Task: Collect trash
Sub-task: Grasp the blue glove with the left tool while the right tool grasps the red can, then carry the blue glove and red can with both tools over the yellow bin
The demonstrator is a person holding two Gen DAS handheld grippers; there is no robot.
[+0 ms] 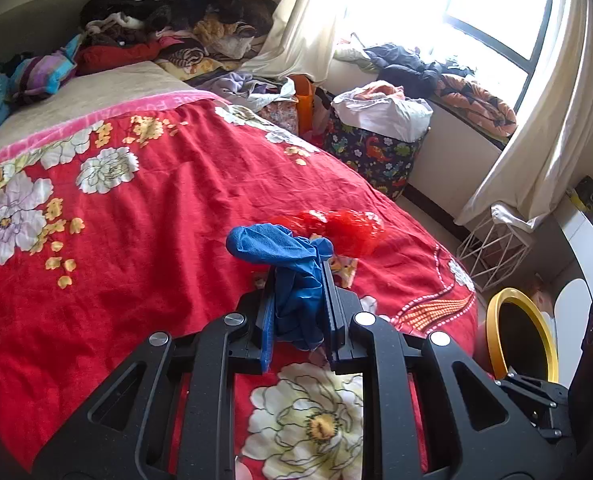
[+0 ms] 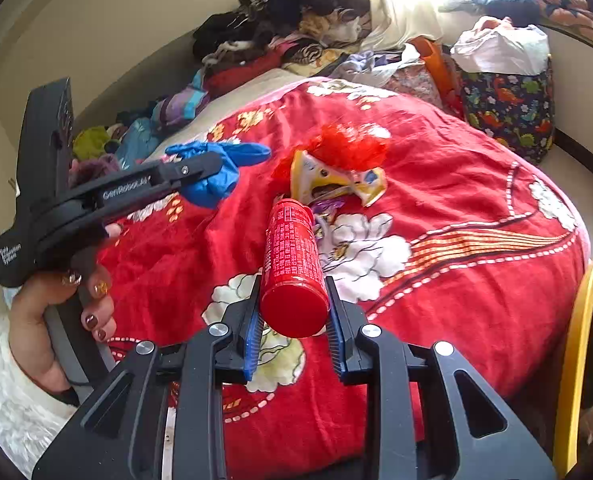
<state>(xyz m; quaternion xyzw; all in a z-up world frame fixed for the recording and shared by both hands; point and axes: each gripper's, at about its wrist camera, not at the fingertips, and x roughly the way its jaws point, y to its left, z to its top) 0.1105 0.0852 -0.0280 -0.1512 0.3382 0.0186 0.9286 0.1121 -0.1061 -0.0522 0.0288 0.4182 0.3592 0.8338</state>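
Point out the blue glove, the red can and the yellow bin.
blue glove [image 1: 296, 280], left wrist view, bunched middle.
red can [image 2: 294, 308], right wrist view, round end cap.
yellow bin [image 1: 546, 332], left wrist view, rim.

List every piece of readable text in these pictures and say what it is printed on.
"GenROBOT.AI": on the side of the left hand-held gripper, last letters blurred.
Small white text on its rear handle: too blurred to read.
Dense white print on the red can in the right hand-held gripper: too small to read.

Both hand-held grippers are clamped: left hand-held gripper [image 1: 298, 280], right hand-held gripper [image 2: 294, 300].
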